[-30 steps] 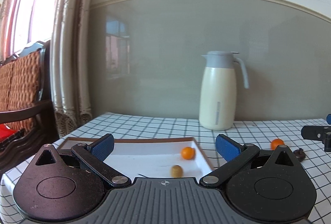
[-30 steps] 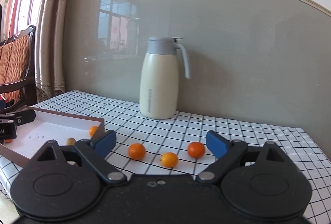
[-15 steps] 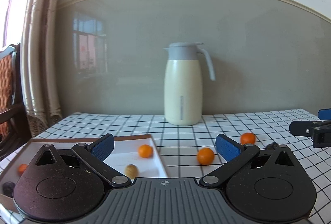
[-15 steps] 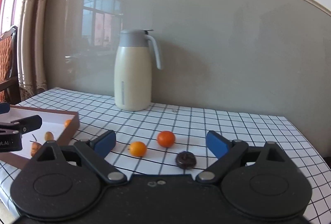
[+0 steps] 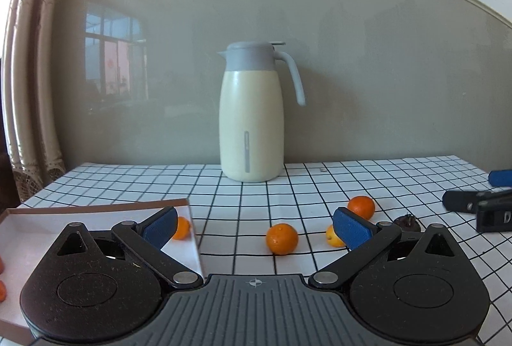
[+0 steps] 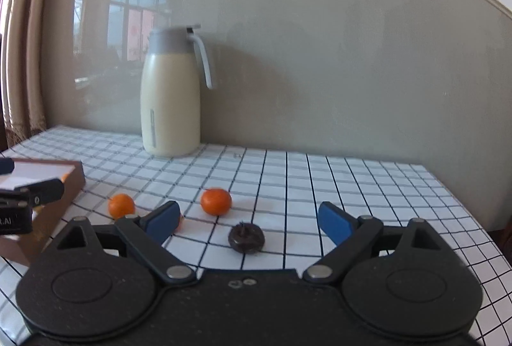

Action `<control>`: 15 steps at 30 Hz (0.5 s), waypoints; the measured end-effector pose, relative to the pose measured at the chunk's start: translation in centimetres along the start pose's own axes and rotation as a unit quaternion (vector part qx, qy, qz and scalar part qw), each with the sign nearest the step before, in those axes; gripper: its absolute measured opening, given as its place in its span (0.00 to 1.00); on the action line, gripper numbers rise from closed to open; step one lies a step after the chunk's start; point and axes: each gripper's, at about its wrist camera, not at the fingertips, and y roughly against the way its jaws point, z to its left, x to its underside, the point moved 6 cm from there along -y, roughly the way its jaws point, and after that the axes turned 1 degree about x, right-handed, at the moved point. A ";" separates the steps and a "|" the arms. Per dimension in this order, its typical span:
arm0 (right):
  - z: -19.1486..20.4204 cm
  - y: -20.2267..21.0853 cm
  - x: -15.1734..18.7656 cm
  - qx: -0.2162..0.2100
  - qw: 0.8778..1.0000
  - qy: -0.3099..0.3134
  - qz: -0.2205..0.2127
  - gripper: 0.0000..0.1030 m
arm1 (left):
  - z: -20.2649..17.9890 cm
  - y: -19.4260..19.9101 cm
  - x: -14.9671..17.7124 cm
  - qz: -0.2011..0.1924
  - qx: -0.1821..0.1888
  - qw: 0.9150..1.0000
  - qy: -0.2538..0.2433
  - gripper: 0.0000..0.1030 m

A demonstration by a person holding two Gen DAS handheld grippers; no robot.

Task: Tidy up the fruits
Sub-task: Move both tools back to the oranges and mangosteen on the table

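Loose fruit lies on the checked tablecloth. An orange (image 5: 281,239) sits on the cloth ahead of my open left gripper (image 5: 256,223), in line with the gap, untouched. A second orange (image 5: 361,207) lies further right, and a small yellow-orange fruit (image 5: 331,236) is half hidden behind my right finger. In the right wrist view a dark wrinkled fruit (image 6: 246,238) lies ahead of my right gripper (image 6: 248,216). Those jaws are closing slightly but stand wide, with nothing pressed. Two oranges (image 6: 216,201) (image 6: 121,205) lie beyond. A brown box with a white inside (image 5: 96,218) holds an orange (image 5: 182,227).
A cream jug with a grey lid (image 5: 251,122) stands at the back by the wall. The box's brown wall (image 6: 73,183) is at the left in the right wrist view, with the other gripper (image 6: 32,192) in front of it. Curtains hang at the far left.
Both views have swung to the right: the box has slid to the left edge, and the loose oranges and the dark fruit now lie in front of the grippers. Both grippers stay open.
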 end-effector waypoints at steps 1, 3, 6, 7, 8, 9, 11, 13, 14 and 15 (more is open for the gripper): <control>-0.1 -0.3 0.1 0.002 1.000 0.001 0.001 0.83 | -0.3 -0.4 0.0 0.003 0.001 1.000 -0.003 1.00; -0.3 -1.1 0.4 0.002 1.000 0.000 0.011 0.82 | -0.9 -1.2 0.1 0.010 0.004 1.000 -0.009 1.00; -0.5 -2.5 0.7 0.004 1.000 -0.003 0.021 0.81 | -1.6 -2.5 0.5 0.028 0.004 0.999 -0.018 1.00; -0.6 -3.1 0.8 0.003 1.000 -0.004 0.027 0.80 | -1.8 -2.9 0.6 0.033 0.005 0.999 -0.017 1.00; -0.6 -3.5 0.8 0.002 1.000 -0.003 0.030 0.80 | -1.9 -3.2 0.8 0.036 0.003 0.999 -0.017 1.00; -0.6 -4.1 0.8 0.003 0.999 0.001 0.033 0.80 | -2.0 -3.6 0.9 0.042 0.003 0.999 -0.018 1.00; -0.5 -5.2 0.9 0.003 0.999 0.007 0.042 0.79 | -2.2 -4.5 1.1 0.052 0.005 0.999 -0.013 1.00; -0.6 -6.1 1.2 0.000 0.999 0.004 0.052 0.78 | -2.5 -5.3 1.4 0.061 0.003 0.998 -0.016 1.00; -0.6 -6.6 1.3 -0.003 0.998 0.004 0.059 0.74 | -2.7 -5.7 1.5 0.065 0.003 0.998 -0.018 1.00; -0.6 -7.0 1.5 -0.005 0.998 0.003 0.065 0.73 | -2.8 -6.1 1.6 0.068 0.003 0.997 -0.019 0.95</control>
